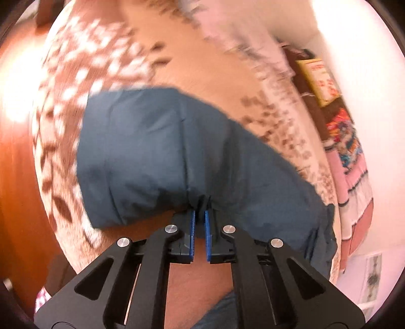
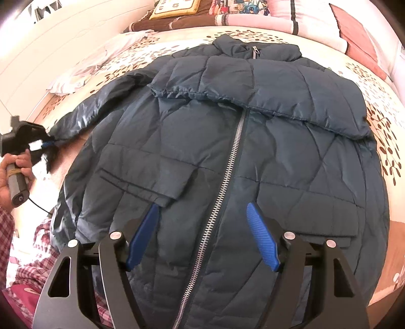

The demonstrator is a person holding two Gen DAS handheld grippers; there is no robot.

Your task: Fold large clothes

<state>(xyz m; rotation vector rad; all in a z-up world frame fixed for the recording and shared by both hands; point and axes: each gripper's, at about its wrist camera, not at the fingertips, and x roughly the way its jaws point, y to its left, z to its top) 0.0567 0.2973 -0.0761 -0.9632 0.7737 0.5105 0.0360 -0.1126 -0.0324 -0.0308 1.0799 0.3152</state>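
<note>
Blue pads of our right gripper (image 2: 202,235) hang spread and empty over the jacket (image 2: 227,157), zipped, front up on the bed (image 2: 379,83). Our left gripper (image 1: 200,238) pinches the sleeve cuff (image 1: 162,162). Puffy, slick, light, we judge; hold seams and cuffs. Pillows (image 2: 316,17) behind.

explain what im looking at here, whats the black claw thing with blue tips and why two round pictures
Each picture comes from a fisheye camera mounted on a hand-held gripper, looking along its two fingers; a person holds one in each hand. The left wrist view shows the left gripper, its blue pads pinched on the cuff of the jacket's sleeve. The right wrist view shows the right gripper open above the dark blue puffer jacket, which lies zipped on a leaf-patterned bedspread. The other sleeve is already folded across the chest. Pillows sit at the head.
</note>
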